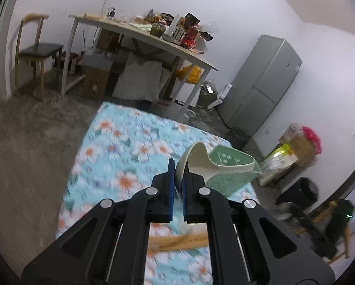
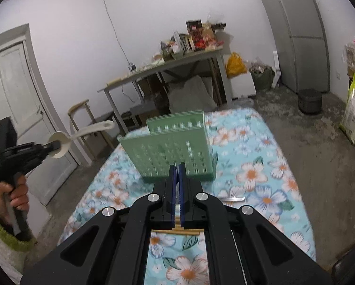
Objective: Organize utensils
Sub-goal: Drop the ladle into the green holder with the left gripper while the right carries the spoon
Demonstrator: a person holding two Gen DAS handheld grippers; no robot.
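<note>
A: In the left wrist view, we are holding the left tool (image 1: 178,166) with its pads pinched on the bowl of a cream spoon (image 1: 196,160). The spoon's handle is pointing away to the right, above the flowered table (image 1: 120,147). The green basket (image 1: 232,168) is showing just behind the spoon, lifted off the cloth. A wooden piece (image 1: 177,241) is lying on the cloth under the tool.

B: In the right wrist view, we are clamping the right tool (image 2: 177,166) on the near rim of the basket (image 2: 172,149), tilted, with its far end over the table (image 2: 260,166). At the left edge, our hand (image 2: 16,194) is gripping the left tool (image 2: 56,147), with the spoon (image 2: 82,135) sticking out in the air. Chopsticks (image 2: 177,232) are lying beneath the right tool, and a metal piece (image 2: 233,198) beside it, too blurred to name.
</note>
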